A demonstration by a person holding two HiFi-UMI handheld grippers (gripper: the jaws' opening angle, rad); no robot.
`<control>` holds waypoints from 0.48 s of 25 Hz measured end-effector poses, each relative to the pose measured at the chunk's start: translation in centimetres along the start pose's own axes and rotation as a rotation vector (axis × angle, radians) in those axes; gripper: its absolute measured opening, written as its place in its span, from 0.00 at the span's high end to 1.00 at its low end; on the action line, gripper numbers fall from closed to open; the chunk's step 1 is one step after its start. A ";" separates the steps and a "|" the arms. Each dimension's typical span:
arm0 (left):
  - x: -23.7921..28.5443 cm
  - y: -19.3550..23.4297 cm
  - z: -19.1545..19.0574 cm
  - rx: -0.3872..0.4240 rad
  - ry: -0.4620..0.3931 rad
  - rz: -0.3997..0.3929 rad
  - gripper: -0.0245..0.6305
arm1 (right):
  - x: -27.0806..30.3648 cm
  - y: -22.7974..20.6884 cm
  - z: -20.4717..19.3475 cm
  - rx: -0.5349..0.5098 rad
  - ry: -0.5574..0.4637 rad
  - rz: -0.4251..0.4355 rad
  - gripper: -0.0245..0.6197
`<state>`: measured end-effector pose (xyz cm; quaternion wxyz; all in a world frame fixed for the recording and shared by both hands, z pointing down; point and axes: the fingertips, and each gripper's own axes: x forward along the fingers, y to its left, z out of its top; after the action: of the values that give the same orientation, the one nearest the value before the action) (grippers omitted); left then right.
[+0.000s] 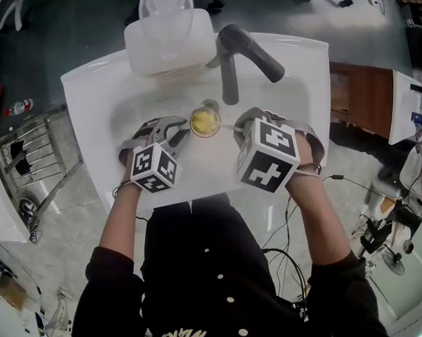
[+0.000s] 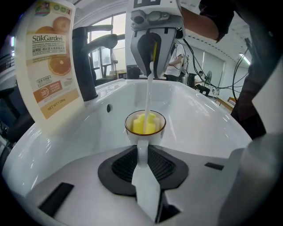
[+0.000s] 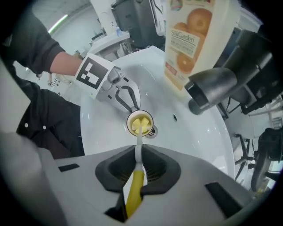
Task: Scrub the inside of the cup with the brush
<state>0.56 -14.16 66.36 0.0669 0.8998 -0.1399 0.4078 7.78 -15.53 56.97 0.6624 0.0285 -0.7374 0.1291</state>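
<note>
Head view: cup (image 1: 204, 122) is in the sink (image 1: 84, 100), 7 o'clock of the faucet (image 1: 245, 49). Left gripper (image 1: 181, 131) clamps its handle; right gripper (image 1: 243, 125) clamps the brush (image 3: 135, 194), head inside. Risk: hard twisting may lever the handle free, dropping the cup.

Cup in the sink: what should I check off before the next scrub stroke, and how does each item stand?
1. Left gripper fingers shut on cup handle: ok.
2. Right gripper shut on brush handle: ok.
3. Yellow sponge head inside cup: ok.
4. Cup mouth up, over the sink: ok.
5. Faucet apart from brush: ok.
6. Water in cup: cannot tell.
</note>
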 end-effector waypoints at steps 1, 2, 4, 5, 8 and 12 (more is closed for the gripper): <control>0.0 0.0 0.0 -0.002 0.001 0.000 0.82 | 0.0 0.1 0.0 0.029 -0.007 0.005 0.89; 0.0 0.0 0.0 -0.004 0.001 0.000 0.82 | 0.0 0.2 -0.1 0.061 -0.015 0.012 0.89; 0.0 -0.1 0.0 -0.008 0.001 0.001 0.82 | -0.1 0.5 -0.2 0.141 -0.040 0.036 0.89; -0.1 -0.1 0.1 -0.011 0.001 0.000 0.82 | -0.1 0.6 -0.3 0.184 -0.056 0.050 0.89; -0.1 -0.2 0.2 -0.017 0.000 -0.001 0.82 | -0.2 1.0 -0.7 0.291 -0.097 0.074 0.88; -0.1 -0.2 0.2 -0.018 0.001 -0.004 0.82 | -0.2 1.2 -1.1 0.343 -0.129 0.081 0.88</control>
<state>0.68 -14.01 66.16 0.0757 0.8993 -0.1417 0.4067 8.60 -14.16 56.67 0.5936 0.1195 -0.7459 0.2775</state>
